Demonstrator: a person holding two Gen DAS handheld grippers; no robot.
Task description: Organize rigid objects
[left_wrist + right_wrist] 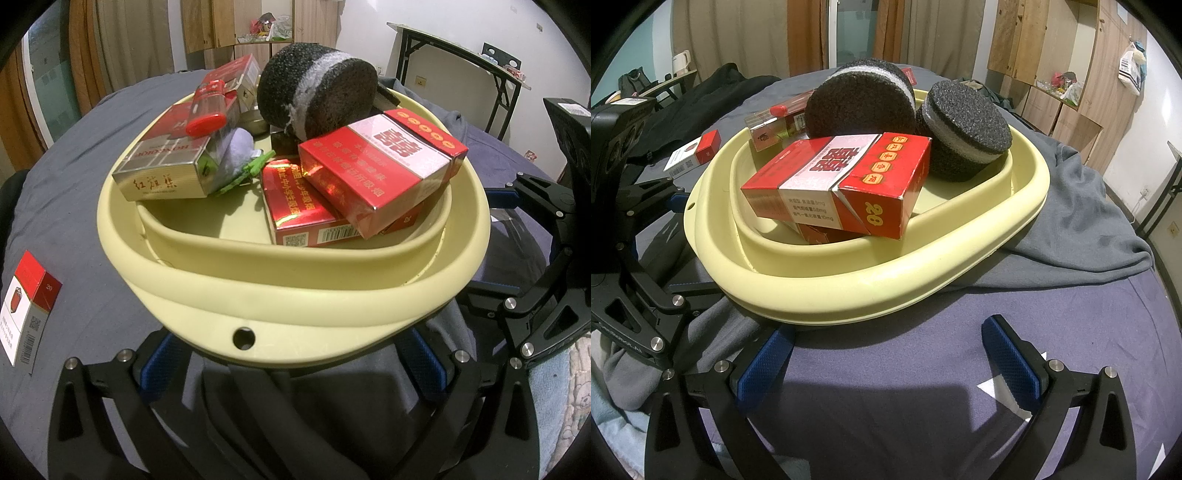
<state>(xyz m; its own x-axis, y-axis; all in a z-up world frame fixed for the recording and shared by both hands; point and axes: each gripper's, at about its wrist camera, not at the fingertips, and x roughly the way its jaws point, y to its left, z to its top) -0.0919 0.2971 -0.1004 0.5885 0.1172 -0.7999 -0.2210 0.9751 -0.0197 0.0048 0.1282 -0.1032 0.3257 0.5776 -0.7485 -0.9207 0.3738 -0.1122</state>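
Left wrist view shows the pale yellow basin [295, 291] on the grey bedsheet [74, 206], its near rim lying over the left gripper [291, 354], whose fingers stand spread. It alone shows a silver-and-red pack [162, 166] and a loose red-and-white pack [27, 314] outside the basin. Right wrist view alone reveals 2 dark foam discs [860, 101] and the right gripper [886, 354], fingers apart, holding nothing, just beside the basin. A red pack [842, 181] tops the pile.

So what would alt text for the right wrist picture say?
A pale yellow basin on a grey-blue bedcover holds red cigarette packs and two dark round sponges. The open right tongs sit empty before it.
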